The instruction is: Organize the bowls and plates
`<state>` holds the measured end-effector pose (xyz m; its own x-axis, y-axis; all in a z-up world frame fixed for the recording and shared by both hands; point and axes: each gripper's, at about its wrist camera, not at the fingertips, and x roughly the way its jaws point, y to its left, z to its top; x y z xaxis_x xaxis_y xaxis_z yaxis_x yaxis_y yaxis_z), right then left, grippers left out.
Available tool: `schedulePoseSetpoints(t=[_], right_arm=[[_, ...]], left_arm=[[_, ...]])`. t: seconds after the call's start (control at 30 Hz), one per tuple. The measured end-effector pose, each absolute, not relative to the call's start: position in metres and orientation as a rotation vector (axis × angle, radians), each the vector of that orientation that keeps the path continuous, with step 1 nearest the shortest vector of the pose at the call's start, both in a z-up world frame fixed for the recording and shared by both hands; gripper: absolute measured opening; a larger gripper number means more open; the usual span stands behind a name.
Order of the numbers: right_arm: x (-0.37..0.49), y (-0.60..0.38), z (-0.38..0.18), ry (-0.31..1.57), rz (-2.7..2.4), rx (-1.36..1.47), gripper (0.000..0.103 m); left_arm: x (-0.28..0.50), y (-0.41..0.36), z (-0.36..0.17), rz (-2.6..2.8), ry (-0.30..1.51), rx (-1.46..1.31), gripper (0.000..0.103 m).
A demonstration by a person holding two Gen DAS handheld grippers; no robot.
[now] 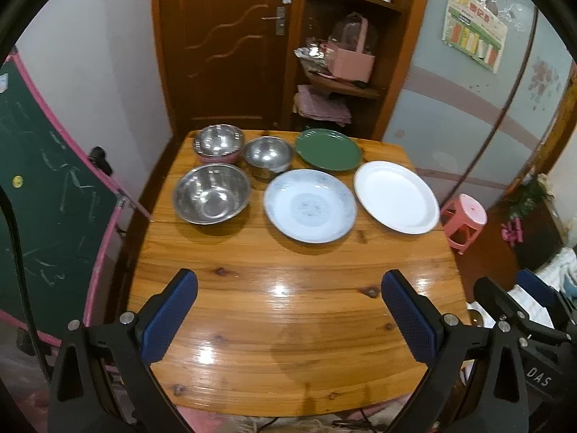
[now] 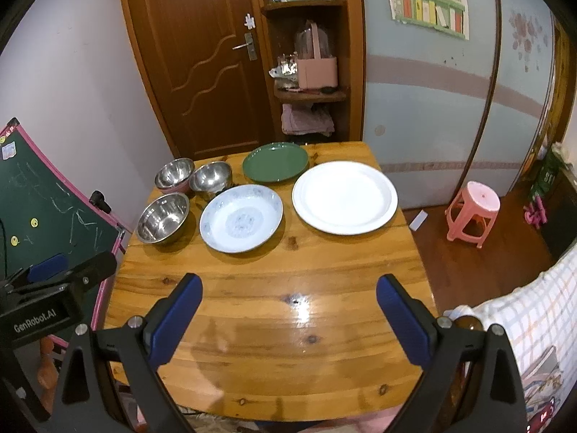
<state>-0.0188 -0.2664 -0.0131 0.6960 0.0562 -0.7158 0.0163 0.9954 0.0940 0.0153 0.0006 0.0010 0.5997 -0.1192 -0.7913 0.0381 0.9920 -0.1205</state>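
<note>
Steel bowls [image 1: 212, 198] sit far ahead & a bit left of our left gripper [image 1: 288, 310], fingers spread, holding nothing. Right view: white plate [image 2: 344, 202] lies ahead on the worktop [image 2: 274, 324], nearer our right gripper [image 2: 288, 310], fingers spread too.

Warm overhead light glares off the glossy bench [image 1: 288, 288] toward six o'clock; fisheye edges bend, corners black, slightly soft.

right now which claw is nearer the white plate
Right. The right claw hangs open over the near table edge with the white plate just ahead, slightly right. The left claw sits further left; from it the plate lies ahead, well to the right.
</note>
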Motion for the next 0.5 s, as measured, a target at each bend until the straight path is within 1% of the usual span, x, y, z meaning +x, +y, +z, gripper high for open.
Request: schedulePoseSetpoints(t=[0.27, 0.5], right_arm=[[-0.012, -0.275, -0.002, 0.776, 0.033, 0.092, 0.098], [-0.002, -0.289, 0.000, 0.771, 0.016, 0.097, 0.098]], left_arm=[[0.027, -0.012, 0.006, -0.126, 0.923, -0.084, 0.100], [0.040, -0.020, 0.019, -0.142, 0.848, -0.054, 0.100]])
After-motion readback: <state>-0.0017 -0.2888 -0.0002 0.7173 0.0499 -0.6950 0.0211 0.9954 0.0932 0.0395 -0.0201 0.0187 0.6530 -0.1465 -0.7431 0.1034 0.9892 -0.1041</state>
